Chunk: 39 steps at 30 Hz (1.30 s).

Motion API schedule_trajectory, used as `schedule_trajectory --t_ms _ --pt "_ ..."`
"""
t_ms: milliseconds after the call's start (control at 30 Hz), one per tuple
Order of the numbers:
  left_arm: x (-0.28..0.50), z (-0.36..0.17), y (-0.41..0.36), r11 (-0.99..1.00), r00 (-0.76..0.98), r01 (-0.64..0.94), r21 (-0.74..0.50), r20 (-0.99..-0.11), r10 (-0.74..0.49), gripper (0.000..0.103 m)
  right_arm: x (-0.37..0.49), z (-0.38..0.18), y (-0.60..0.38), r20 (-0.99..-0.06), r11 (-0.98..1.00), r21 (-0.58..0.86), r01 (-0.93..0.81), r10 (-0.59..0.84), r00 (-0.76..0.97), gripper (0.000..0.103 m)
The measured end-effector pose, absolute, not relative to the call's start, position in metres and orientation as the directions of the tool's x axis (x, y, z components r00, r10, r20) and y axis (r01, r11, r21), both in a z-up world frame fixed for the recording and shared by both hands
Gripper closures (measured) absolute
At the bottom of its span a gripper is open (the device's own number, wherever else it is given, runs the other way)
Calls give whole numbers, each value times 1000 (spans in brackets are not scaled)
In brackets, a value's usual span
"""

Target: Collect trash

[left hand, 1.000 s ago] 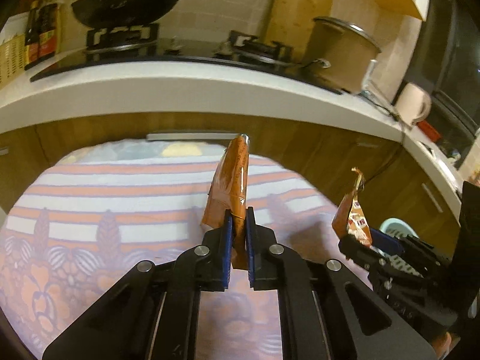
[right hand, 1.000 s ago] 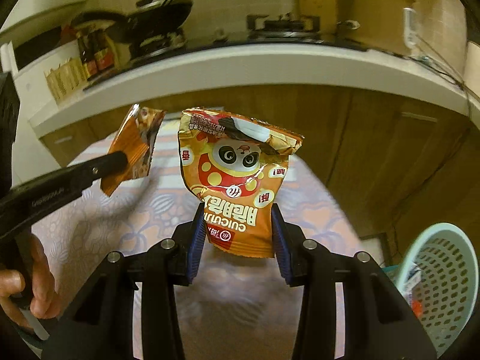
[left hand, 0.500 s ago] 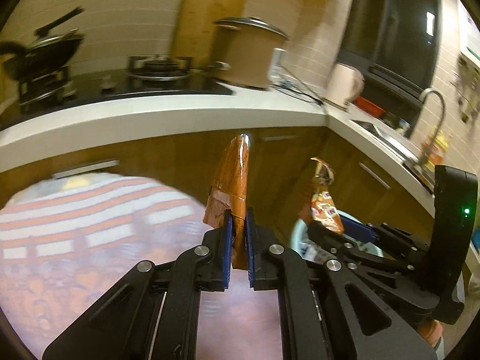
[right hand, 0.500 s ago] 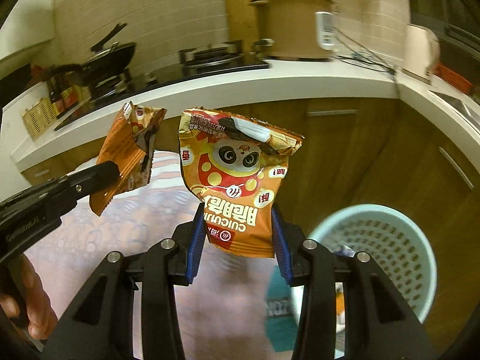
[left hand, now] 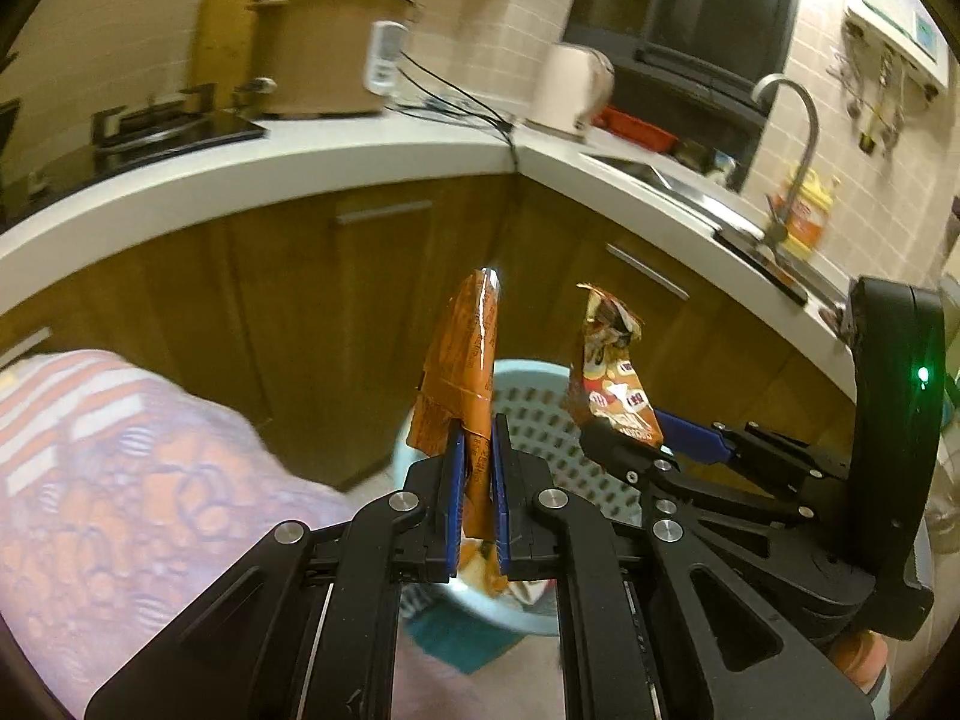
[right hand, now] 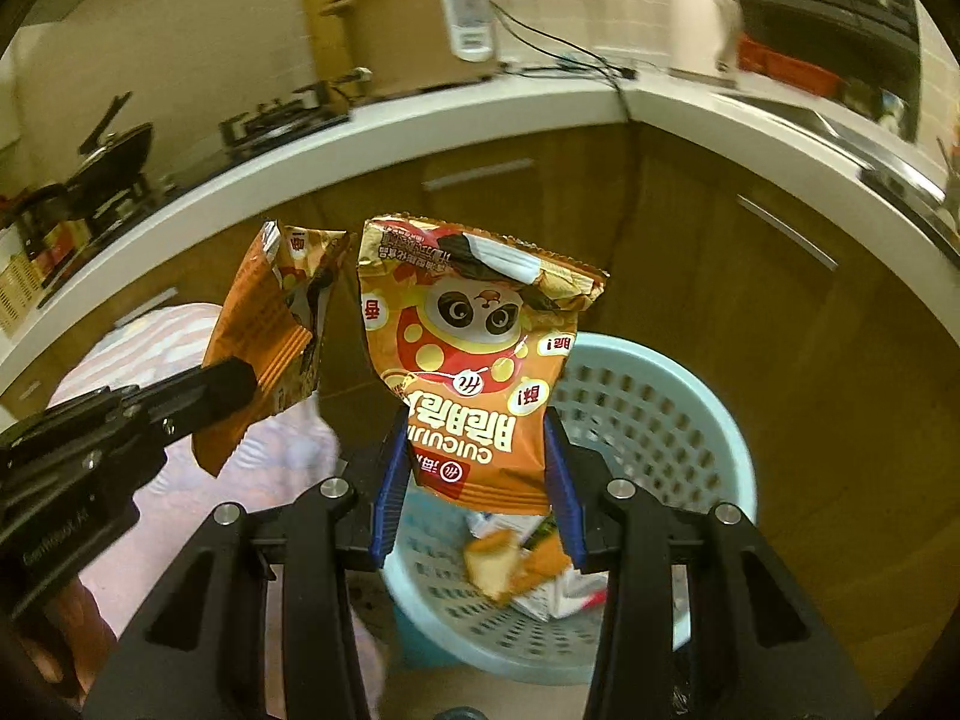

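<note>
The left gripper [left hand: 474, 474] is squeezing tight on a thin orange wrapper [left hand: 462, 372]. The wrapper is standing up between its blue pads [left hand: 451, 501]. The right gripper [right hand: 477, 480] is squeezing the sides of a panda snack bag [right hand: 474, 372]. That bag is sitting upside down, with its torn end pointing up.

Both pieces of trash are hanging in the air in front of the brown cupboards. The pale blue basket [right hand: 678, 438] is standing on the floor, under and just past them. Some trash [right hand: 516, 564] is lying in the bottom of it.

The step now looks like dropping both pieces into the basket. To do it well, each hand should be carrying its piece right over the open top, not over the rim. The panda bag looks closer to the middle of the basket. The thin wrapper is sitting more to the left, near the basket's left edge and the patterned cloth [left hand: 120, 480], so it may need to go further right. These wrappers are light and may flutter, so going low before letting go would help. Then both sets of pads should be opening wide so nothing is sticking.
</note>
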<state>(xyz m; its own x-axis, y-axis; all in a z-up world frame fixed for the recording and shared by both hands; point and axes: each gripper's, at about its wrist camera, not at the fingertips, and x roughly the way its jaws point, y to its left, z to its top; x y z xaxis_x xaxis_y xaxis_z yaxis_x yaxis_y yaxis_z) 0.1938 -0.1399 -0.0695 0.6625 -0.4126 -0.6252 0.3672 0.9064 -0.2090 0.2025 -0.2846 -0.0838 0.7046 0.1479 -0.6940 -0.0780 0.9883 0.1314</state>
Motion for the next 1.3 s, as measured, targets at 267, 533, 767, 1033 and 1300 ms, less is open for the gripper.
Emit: schedule_trajectory --t_ms 267,533,767,1033,1300 --pt "202 -96 -169 890 611 392 -233 -658 -441 97 209 -116 -315 -758 992 123 -7 98 645 58" --pt "211 -117 -178 880 578 394 -265 -673 -461 66 212 -145 -338 -810 990 124 66 63 582 41" --pt "208 -116 -173 881 582 395 -261 -670 -460 61 211 -149 -350 -819 983 158 95 77 569 37" --pt "187 -94 -150 886 640 379 -266 -617 -459 52 196 -120 -340 -769 984 160 80 73 635 37" --pt "143 -59 -107 934 782 290 -208 -511 -357 23 164 -79 -311 -653 994 108 32 47 756 32"
